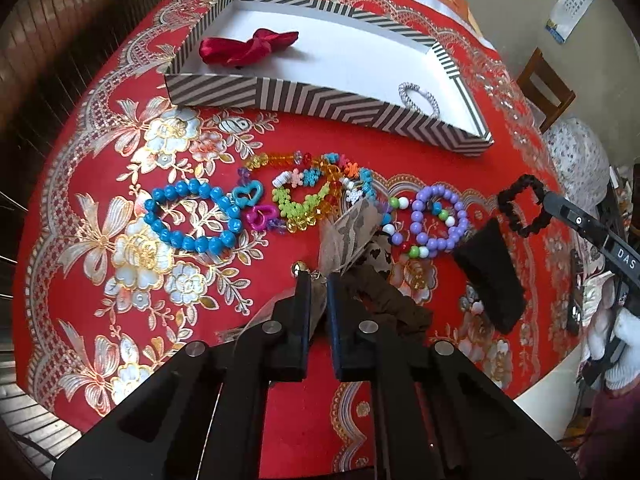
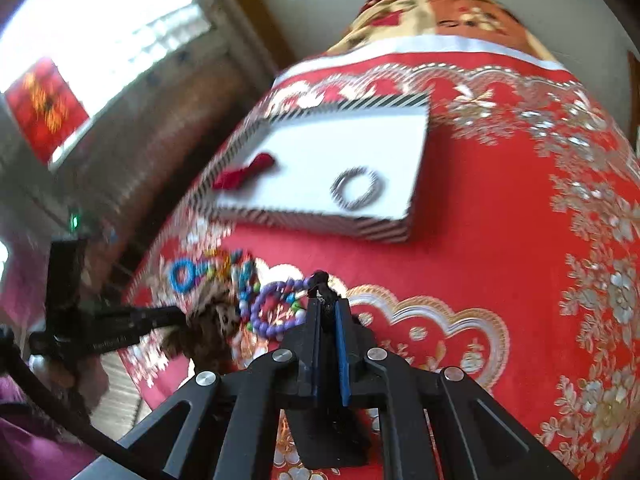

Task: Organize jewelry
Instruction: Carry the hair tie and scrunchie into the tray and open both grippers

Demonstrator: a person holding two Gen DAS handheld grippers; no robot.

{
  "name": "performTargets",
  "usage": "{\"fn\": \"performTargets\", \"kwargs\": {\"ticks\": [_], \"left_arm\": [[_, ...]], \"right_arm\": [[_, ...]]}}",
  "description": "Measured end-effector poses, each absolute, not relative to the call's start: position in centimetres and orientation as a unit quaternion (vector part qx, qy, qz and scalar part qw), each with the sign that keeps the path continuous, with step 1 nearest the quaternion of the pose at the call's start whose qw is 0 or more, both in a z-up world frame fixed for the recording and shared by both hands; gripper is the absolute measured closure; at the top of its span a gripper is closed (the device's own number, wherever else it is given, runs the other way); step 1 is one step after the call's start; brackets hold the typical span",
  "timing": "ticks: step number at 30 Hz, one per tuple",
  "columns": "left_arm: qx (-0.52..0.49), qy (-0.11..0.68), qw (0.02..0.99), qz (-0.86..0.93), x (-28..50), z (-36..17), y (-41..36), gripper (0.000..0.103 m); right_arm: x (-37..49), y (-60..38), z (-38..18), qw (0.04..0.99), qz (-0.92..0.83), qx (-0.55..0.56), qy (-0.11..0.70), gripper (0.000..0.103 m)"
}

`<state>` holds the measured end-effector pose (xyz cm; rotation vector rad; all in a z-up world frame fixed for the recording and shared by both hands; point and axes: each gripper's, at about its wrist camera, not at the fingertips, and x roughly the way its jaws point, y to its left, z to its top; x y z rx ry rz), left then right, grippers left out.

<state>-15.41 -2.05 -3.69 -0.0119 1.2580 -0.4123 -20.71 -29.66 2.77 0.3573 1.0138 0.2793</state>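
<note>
Taking the striped box [image 1: 224,94] as the landmark, a red bow [image 1: 248,46] is seen lying inside it at the left and a silver ring-shaped band [image 1: 418,96] inside it at the right. In front of the box, on the red cloth [image 1: 100,152], a blue bead bracelet [image 1: 192,216], a tangle of coloured beads [image 1: 316,188] and a purple bead bracelet [image 1: 440,216] are laid in a row.

The left gripper [image 1: 319,280] is closed on a brown patterned hair tie [image 1: 352,236], nearer than the row. The right gripper [image 2: 327,304] is clamped on a black scrunchie [image 1: 520,208], held clear of the cloth to the right of the purple bracelet.

The thin gauze could slip from the left pads, since only an edge seems caught. The brown tie lies against the coloured beads, so these might be dragged along when it is lifted. The box's front wall must be cleared by either load.
</note>
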Motion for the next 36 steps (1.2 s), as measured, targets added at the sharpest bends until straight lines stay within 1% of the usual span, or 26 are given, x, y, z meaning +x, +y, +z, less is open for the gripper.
{"fn": "performTargets", "kwargs": {"ticks": [8,9,10,11,12,13,17,18,19,20,22,27,36], "left_arm": [[-0.005,0.582,0.789,-0.199,-15.8,-2.8,-1.9,0.096],[-0.013,0.582,0.788,-0.200,-15.7,-2.9,-1.8,0.092],[-0.024,0.586,0.785,-0.202,-15.7,-3.1,-1.7,0.076],[-0.030,0.589,0.781,-0.203,-15.6,-3.3,-1.7,0.064],[-0.035,0.590,0.780,-0.205,-15.6,-3.4,-1.8,0.050],[-0.035,0.589,0.781,-0.207,-15.6,-3.5,-2.0,0.049],[0.008,0.593,0.777,-0.210,-15.7,-4.7,-3.7,0.049],[0.019,0.596,0.775,-0.209,-15.7,-5.1,-4.1,0.052],[0.030,0.597,0.774,-0.208,-15.7,-5.6,-4.4,0.067],[0.038,0.599,0.773,-0.204,-15.7,-5.9,-4.6,0.077],[0.034,0.600,0.772,-0.205,-15.7,-6.2,-4.6,0.083],[0.020,0.589,0.780,-0.210,-16.0,-4.4,-3.6,0.086],[-0.004,0.532,0.818,-0.219,-14.5,2.1,-2.5,0.087]], "right_arm": [[-21.9,-30.5,4.6,0.859,0.126,0.193,0.458,0.097],[-21.9,-30.4,4.5,0.858,0.126,0.194,0.459,0.097],[-22.0,-30.3,4.4,0.857,0.127,0.196,0.460,0.097],[-22.1,-30.2,4.3,0.855,0.127,0.197,0.462,0.097],[-22.2,-30.1,4.3,0.855,0.128,0.198,0.463,0.097],[-22.3,-30.0,4.3,0.854,0.130,0.198,0.463,0.097],[-22.4,-29.4,4.4,0.852,0.138,0.192,0.466,0.097],[-22.5,-29.3,4.4,0.852,0.140,0.193,0.466,0.097],[-22.5,-29.2,4.5,0.852,0.141,0.193,0.465,0.097],[-22.5,-29.1,4.6,0.853,0.142,0.192,0.465,0.097],[-22.5,-29.0,4.8,0.854,0.144,0.191,0.463,0.097],[-22.6,-28.8,5.8,0.859,0.150,0.190,0.451,0.097],[-20.7,-28.4,8.1,0.872,0.161,0.190,0.422,0.097]]}}
